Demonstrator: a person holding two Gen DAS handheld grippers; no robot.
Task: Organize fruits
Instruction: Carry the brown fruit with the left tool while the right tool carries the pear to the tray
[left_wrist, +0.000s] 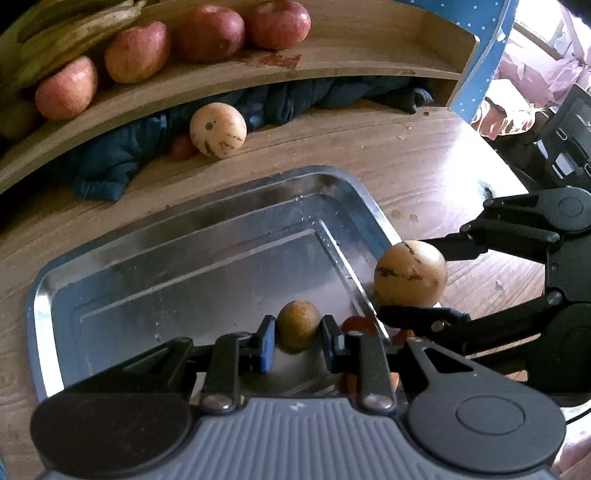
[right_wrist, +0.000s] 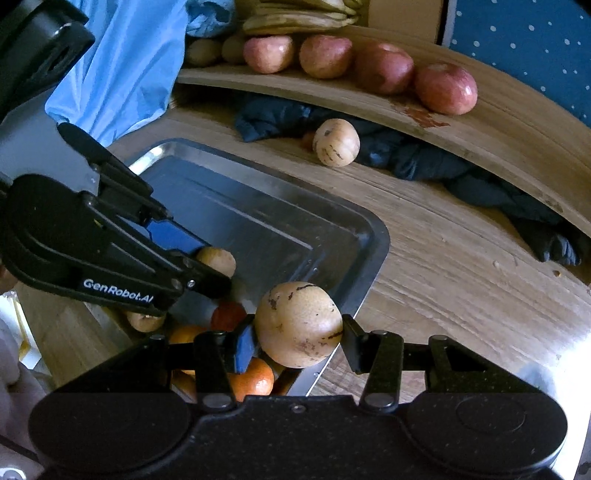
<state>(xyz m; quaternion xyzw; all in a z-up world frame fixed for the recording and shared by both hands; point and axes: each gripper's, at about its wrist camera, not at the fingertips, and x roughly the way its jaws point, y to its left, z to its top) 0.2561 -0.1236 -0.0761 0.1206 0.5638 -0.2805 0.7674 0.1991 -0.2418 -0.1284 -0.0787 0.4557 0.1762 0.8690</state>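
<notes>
My left gripper (left_wrist: 298, 338) is shut on a small brown kiwi (left_wrist: 298, 324) over the steel tray (left_wrist: 177, 258). My right gripper (right_wrist: 298, 338) is shut on a tan striped melon (right_wrist: 298, 324) above the tray's right rim; it also shows in the left wrist view (left_wrist: 410, 273). Oranges (right_wrist: 253, 380) and other small fruit lie in the tray's near corner. A second striped melon (left_wrist: 218, 130) lies on the table by the dark cloth. Red apples (left_wrist: 136, 51) and bananas (left_wrist: 70, 33) sit on the wooden shelf.
A raised wooden shelf (left_wrist: 332, 62) curves along the back, with dark blue cloth (left_wrist: 110, 166) bunched under it. A light blue plastic bag (right_wrist: 125, 62) hangs at the left. The wooden table (left_wrist: 406, 155) extends to the right of the tray.
</notes>
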